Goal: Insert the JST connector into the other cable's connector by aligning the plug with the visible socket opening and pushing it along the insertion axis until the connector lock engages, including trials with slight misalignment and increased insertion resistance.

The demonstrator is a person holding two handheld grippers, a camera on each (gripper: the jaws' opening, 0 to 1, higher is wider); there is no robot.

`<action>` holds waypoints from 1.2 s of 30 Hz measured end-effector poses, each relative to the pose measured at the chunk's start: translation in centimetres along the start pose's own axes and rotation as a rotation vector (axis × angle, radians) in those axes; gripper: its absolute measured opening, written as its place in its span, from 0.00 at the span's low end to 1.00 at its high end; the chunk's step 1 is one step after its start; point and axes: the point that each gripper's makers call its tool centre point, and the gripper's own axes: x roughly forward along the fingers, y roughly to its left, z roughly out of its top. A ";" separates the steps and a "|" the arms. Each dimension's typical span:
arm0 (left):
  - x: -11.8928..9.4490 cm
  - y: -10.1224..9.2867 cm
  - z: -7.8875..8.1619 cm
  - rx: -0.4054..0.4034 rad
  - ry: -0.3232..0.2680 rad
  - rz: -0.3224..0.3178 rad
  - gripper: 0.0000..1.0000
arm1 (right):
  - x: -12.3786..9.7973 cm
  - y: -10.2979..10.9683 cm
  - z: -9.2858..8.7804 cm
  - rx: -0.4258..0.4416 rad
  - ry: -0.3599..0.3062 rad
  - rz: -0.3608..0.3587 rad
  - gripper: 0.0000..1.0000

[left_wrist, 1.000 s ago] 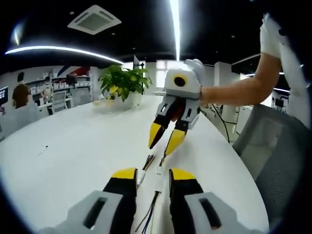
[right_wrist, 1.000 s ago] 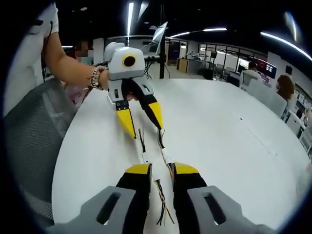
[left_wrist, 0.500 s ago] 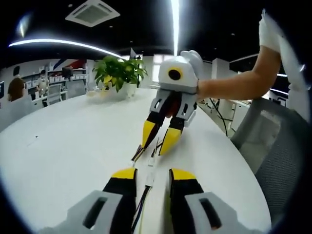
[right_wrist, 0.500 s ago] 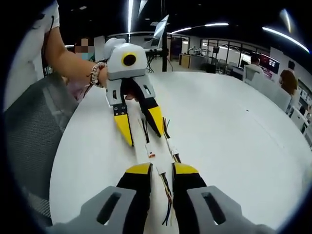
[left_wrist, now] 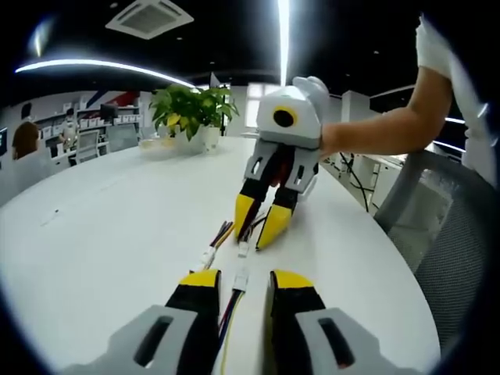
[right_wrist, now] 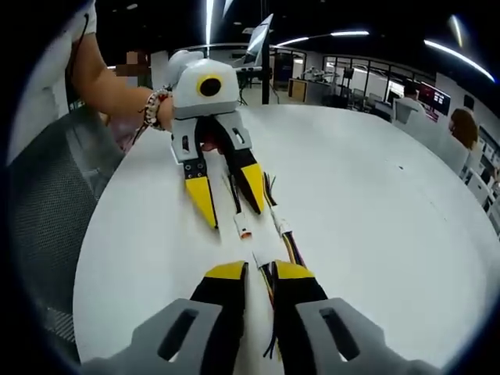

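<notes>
Centrally, left tool (left_wrist: 242,280) grasping plug cable (left_wrist: 239,280), right tool (right_wrist: 258,269) clenching socket cable (right_wrist: 258,258), table edge (right_wrist: 87,258) near.

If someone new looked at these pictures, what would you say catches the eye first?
Two yellow-tipped grippers face each other over a white table: the left gripper and the right gripper. Between them lie small white JST connectors on coloured wires, not yet joined. A leafy potted plant stands at the table's far end.

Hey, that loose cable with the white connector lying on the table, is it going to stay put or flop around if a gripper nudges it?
Probably flops: the loose cable is a bundle of thin coloured wires lying slack on the table. Its small white connector looks light, so a nudge would likely slide it across the smooth surface instead of resisting.
</notes>
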 end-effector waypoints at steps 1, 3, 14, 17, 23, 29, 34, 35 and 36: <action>0.0 -0.1 0.1 0.005 -0.006 -0.001 0.18 | 0.0 0.1 0.0 -0.003 -0.002 0.002 0.10; 0.0 -0.1 0.1 0.012 -0.014 0.000 0.16 | 0.1 0.1 0.0 -0.006 -0.002 0.001 0.09; 0.0 0.1 -0.2 0.030 -0.012 0.014 0.09 | 0.2 0.1 0.0 0.005 -0.012 -0.009 0.07; 0.0 0.1 -0.3 0.033 -0.007 0.013 0.07 | 0.1 0.0 0.0 0.001 -0.012 -0.011 0.06; 0.1 0.2 -0.7 0.034 0.000 0.014 0.05 | 0.2 0.0 0.0 0.009 -0.016 -0.011 0.05; 0.1 0.1 -0.9 0.021 0.000 0.012 0.03 | 0.2 0.0 0.0 0.009 -0.023 -0.011 0.05; 0.1 0.0 -1.0 0.022 0.001 0.010 0.02 | 0.2 0.0 0.1 0.004 -0.027 -0.008 0.05; 0.1 0.0 -1.0 0.024 0.001 0.010 0.01 | 0.2 0.0 0.1 0.003 -0.027 -0.010 0.05; 0.1 0.0 -1.0 0.027 0.002 0.011 0.00 | 0.2 0.0 0.1 -0.003 -0.026 -0.013 0.05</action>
